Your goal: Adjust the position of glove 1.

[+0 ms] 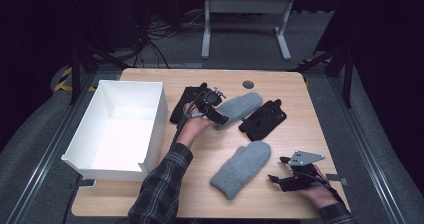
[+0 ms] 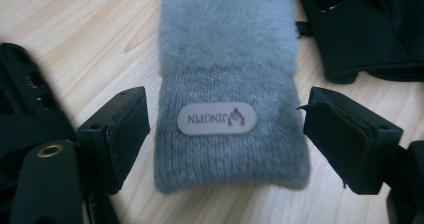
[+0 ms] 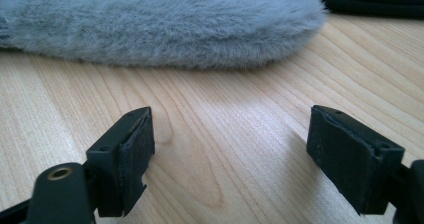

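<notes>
So the white box (image 1: 120, 129) on my left side of the table (image 1: 310, 134) has nothing in it right now. My left gripper (image 1: 216, 115) has its jaws spread wide on either side of the far grey mitten (image 2: 230, 84), at the knit cuff, not pinching. That mitten lies mid-table between two black gloves (image 1: 262, 119), cuff toward me, fuzzy end pointing away to the right. Right gripper (image 1: 281, 171) is spread too, just beside the near mitten (image 1: 242, 168).

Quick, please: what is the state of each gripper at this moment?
Left gripper: open, jaws on either side of the far grey mitten's cuff, not yet closed.
Right gripper: open, holding nothing, beside the near grey mitten.
</notes>
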### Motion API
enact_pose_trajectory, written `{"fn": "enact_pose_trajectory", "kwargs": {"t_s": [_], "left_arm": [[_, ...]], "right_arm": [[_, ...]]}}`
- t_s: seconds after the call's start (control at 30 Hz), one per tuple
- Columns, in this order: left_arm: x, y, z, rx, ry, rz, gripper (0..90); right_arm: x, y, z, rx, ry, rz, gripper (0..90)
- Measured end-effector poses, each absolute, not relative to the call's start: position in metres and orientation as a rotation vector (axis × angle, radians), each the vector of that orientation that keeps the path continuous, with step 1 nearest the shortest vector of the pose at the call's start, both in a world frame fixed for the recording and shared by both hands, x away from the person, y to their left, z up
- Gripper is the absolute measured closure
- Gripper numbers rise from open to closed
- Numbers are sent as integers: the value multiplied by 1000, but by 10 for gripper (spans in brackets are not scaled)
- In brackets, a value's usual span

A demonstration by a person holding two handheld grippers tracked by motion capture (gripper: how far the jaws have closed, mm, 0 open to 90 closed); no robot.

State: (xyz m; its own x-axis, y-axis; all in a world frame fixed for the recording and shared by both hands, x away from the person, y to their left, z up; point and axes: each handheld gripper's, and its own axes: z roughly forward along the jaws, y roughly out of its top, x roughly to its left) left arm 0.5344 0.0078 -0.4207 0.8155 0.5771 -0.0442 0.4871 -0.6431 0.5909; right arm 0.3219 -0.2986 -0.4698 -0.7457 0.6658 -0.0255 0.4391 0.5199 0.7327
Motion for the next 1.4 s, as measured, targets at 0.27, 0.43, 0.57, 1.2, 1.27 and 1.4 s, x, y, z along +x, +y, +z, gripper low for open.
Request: {"fn": "enact_pose_trajectory", "kwargs": {"t_s": [0.27, 0.43, 0.57, 1.2, 1.27, 1.4], "left_arm": [[544, -2, -432, 2461, 797, 130, 210], [545, 0, -433, 2472, 802, 111, 320], [544, 2, -430, 2471, 785, 96, 543], [529, 17, -405, 2380, 799, 41, 709], [527, 20, -403, 2365, 805, 33, 709], [520, 29, -397, 2341, 812, 31, 709]], "right_arm": [[322, -299, -470, 920, 2459, 1061, 203], [321, -298, -470, 916, 2463, 1064, 209], [321, -298, -470, 916, 2462, 1064, 210], [321, -298, -470, 918, 2459, 1068, 211], [321, -298, -470, 918, 2458, 1068, 211], [321, -298, -470, 915, 2458, 1069, 211]]}}
